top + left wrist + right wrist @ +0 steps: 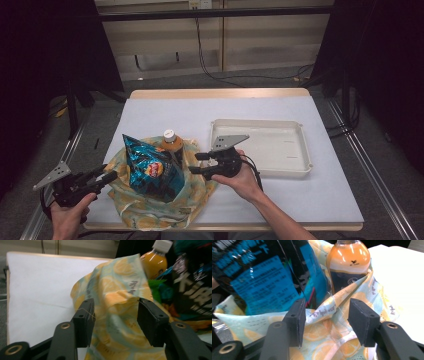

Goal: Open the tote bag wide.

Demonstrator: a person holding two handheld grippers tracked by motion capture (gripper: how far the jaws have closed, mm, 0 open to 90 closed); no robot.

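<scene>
Worktop (165, 107), white-covered, takes the centre of the high view. Lemon-print cloth bag (150, 205) sits at lower left of centre, slumped open near the front edge, fabric bunched around its contents. White tray (295, 150) lies right of centre, just beside the bag's right side. Blue chip bag (149, 170) stands upright inside the cloth bag, its point up. Orange drink bottle (171, 142), white cap, stands behind the chip bag at the cloth bag's back. Left gripper (107, 176) at lower left, pointing at the bag's left edge; in the left gripper view its jaws stand about half open with a fold of cloth bag (117, 297) between them, pads not pressing. Right gripper (200, 163) at the bag's right rim; jaws likewise half open, cloth (332, 315) between, no squeeze seen.
</scene>
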